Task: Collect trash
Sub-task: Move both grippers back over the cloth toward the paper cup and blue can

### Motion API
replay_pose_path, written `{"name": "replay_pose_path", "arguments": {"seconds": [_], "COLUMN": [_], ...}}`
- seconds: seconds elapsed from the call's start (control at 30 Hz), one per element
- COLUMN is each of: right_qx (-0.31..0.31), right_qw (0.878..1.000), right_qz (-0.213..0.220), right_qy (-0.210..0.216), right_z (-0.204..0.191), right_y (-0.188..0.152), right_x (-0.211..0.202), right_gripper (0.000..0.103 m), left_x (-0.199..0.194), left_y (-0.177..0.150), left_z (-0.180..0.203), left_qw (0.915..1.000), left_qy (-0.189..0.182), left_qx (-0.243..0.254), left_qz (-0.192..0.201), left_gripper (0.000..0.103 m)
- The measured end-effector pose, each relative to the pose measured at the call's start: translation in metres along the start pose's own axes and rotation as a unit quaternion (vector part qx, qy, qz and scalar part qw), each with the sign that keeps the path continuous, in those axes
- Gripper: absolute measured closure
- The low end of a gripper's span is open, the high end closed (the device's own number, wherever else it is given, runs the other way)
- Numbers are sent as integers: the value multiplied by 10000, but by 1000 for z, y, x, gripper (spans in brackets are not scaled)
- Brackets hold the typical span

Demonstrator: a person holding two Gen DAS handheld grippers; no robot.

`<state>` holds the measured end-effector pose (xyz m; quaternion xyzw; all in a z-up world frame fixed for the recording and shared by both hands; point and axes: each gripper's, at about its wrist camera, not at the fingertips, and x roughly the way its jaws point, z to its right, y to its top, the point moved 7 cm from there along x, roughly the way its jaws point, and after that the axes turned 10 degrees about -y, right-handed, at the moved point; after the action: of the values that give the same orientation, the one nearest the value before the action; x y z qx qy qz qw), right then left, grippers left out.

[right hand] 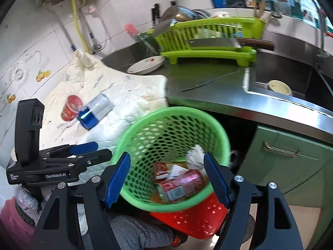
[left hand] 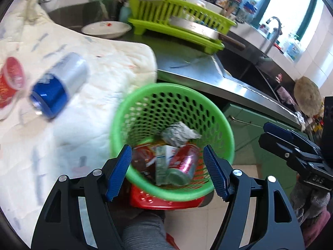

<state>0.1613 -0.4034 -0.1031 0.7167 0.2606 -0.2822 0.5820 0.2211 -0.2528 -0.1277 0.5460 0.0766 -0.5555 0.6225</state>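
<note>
Left gripper (left hand: 167, 174): fingers apart, nothing between the pads, poised over the basket's near rim. Right gripper (right hand: 166, 177): fingers apart, likewise empty, above the same rim.

Green basket (left hand: 225, 129), centre of frame: perforated plastic wall, tilted; holds a red can (left hand: 185, 162), a small carton (left hand: 164, 160), a flattened red pack (left hand: 143, 156) and crumpled paper (left hand: 179, 134). Red basket (right hand: 199, 218) directly beneath it.

Blue-and-silver can (left hand: 59, 85), left of frame: lying on its side on a white quilted cloth (left hand: 116, 68), just beside a red cup (left hand: 11, 81).

Surroundings: steel counter (left hand: 197, 70), lime dish rack (left hand: 181, 25), white plate (left hand: 107, 29), sink (right hand: 291, 79), green cabinet (right hand: 291, 166), tiled wall.
</note>
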Motion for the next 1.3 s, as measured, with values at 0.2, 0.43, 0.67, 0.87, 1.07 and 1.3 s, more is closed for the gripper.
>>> {"name": "replay_pose_path", "arguments": {"seconds": [0.2,0.43,0.67,0.87,1.07,1.3], "right_qx": [-224,-492,-749,-946,-1145,-1227], "right_qw": [9995,9973,9941,9904,9869,9851], "right_qz": [-10,-33,-61,-118,-137,-200], "right_qy": [237,540,778,1003,1132,1190], "right_z": [-44,-93,-137,-172,-197,-211], "right_y": [7,14,19,22,24,23], "right_x": [7,12,18,25,28,34], "right_gripper": [30,29,29,28,28,28], "left_x": [-52,-113,-185,-243,-285,-303], "left_y": [-9,-30,-55,-79,-103,-129], "left_z": [-38,-95,-159,-206,-244,-281], "left_qw": [9985,9914,9741,9585,9489,9441], "left_qy": [469,990,1740,2370,2897,3210], "left_qx": [-170,-692,-1131,-1225,-990,-713], "left_qz": [245,501,895,1008,772,233], "left_gripper": [33,30,27,18,15,13]}}
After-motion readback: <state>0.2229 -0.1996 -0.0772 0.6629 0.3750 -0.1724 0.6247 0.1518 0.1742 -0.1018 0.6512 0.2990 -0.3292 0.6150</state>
